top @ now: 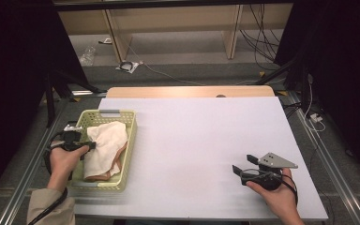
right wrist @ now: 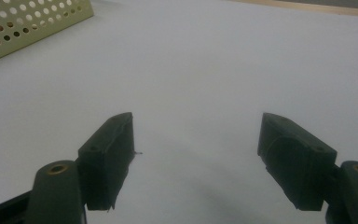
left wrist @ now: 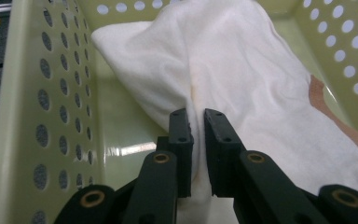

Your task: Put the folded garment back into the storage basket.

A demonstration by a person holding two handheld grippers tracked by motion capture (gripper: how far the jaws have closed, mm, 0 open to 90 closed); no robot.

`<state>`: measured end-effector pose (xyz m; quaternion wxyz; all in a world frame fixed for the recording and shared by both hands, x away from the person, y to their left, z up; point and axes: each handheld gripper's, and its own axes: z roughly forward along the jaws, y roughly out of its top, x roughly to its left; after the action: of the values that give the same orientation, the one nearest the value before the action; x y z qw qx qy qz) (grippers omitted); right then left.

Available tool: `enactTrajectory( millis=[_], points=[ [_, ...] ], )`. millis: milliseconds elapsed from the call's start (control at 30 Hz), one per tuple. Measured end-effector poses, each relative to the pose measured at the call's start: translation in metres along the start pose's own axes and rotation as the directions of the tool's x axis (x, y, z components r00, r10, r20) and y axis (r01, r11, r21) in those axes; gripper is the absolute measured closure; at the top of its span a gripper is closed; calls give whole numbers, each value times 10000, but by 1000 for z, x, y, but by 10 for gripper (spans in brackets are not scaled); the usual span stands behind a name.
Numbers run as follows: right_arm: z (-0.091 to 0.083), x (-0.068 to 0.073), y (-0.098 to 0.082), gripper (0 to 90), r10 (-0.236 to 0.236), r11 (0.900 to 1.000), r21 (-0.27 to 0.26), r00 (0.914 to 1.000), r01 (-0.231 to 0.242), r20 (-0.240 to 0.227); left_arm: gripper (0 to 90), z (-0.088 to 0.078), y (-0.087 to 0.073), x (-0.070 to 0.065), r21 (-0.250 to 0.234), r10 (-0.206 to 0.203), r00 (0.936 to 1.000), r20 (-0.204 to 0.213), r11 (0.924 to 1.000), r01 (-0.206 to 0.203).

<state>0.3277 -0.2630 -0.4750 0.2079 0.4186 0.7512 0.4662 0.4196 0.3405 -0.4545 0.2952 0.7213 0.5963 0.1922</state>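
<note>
White terry cloth [left wrist: 242, 79], with a pinkish-brown edge along one side, is lying bunched in the pale green perforated basket [top: 130, 140] at the left of the table [top: 206, 140]. A raised fold of the cloth is pinched between the jaws of the left gripper [left wrist: 196, 116], which are drawn almost together with only the thickness of fabric between them. In the high view the left gripper [top: 82, 145] is seen reaching in over the basket's left wall. The right gripper [top: 244, 165] is held low over bare table at the right, well apart from the basket, its jaws spread wide with nothing between them; in the right gripper view [right wrist: 196, 140] only the white surface is framed by them, with a corner of the basket at upper left.

The step in hand is judged to be the lifting of the cloth out of the basket. For this to be done well, the pinch should be kept firm, since only a thin ridge of fabric is caught and could slip. The lift is best made straight up until the hanging end is clear of the rim, so that the light basket is not dragged or tipped. The cloth can then be carried across to the open table, where a free corner can be taken by the waiting right gripper.
</note>
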Motion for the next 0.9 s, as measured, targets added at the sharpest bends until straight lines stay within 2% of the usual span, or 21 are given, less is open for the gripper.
enactTrajectory(
  millis=[900],
  points=[
    [1, 0, 1, 280, 5, 10000, 1, 10000, -5, 16, 808, 9, 0, 3, 247, 371, 9975, -607, 9991, -357]
  ],
)
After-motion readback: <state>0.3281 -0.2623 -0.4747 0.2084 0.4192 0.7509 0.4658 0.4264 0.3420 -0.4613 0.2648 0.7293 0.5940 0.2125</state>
